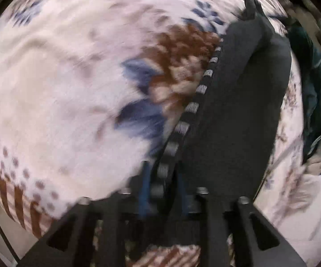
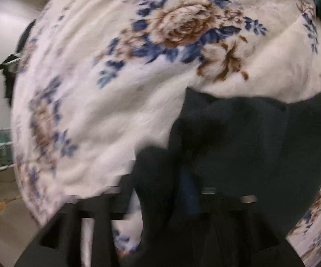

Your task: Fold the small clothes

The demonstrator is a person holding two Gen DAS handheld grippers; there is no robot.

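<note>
Two claws are pointed steeply down at a floral blanket (image 1: 60, 77), and both views are smeared by blur. In the left wrist view a dark grey garment (image 1: 238, 111) is laid out ahead of the left claw (image 1: 163, 189) and slightly to its right. Its striped edge band (image 1: 191, 108) is run back between the two blue fingers (image 1: 145, 187). These fingers are seen parted, with clear gaps on both sides of the band, so nothing appears to be pinched.

In the right wrist view a dark garment (image 2: 249, 144) is heaped directly in front of the right claw (image 2: 171, 184) and is draped over it. Only one blue finger (image 2: 189, 191) is left showing, so whether this claw is spread or pressed on cloth cannot be told. Whether both views show one garment cannot be told either.

Light, limp, non-fragile cloth is to be expected here: it is judged likely to sag, bunch and drag on the plush blanket rather than slide. No stiffness can be relied on, so an unsupported part is likely to droop. The striped band is judged the best place to take hold, being a firmer hem, gripped near a corner so that a single layer is lifted.
</note>
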